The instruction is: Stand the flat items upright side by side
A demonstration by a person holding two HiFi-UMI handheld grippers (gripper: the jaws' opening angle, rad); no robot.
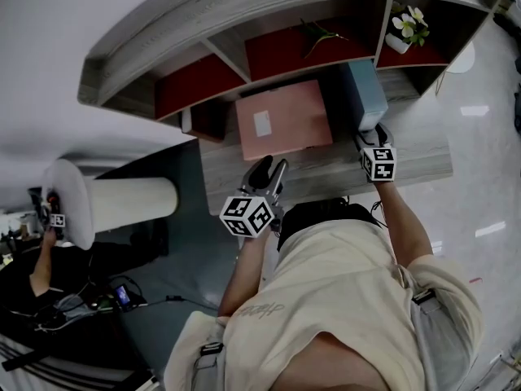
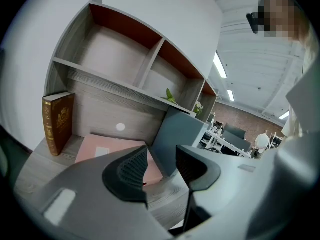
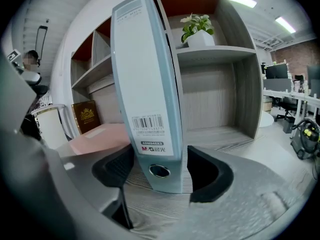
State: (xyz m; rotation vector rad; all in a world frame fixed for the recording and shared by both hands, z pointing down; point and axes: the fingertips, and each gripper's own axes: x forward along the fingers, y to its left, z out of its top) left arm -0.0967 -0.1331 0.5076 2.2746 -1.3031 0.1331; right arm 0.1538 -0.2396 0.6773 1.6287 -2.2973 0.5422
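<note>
1. On the desk (image 3: 220, 136), the blue binder (image 3: 145, 74) stands upright; the right gripper (image 3: 157, 170) straddles its spine, jaws apart, not pinching.
2. The left gripper (image 2: 160, 171) is parted and empty near the flat pink folder (image 2: 107, 146).
3. The folder looks stiff, light and slick: pinch a long edge.

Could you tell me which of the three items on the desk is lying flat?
The pink folder; the blue binder and brown book both stand upright.

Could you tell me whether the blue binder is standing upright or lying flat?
Upright: the blue binder stands on its bottom edge on the desk, its spine vertical.
</note>
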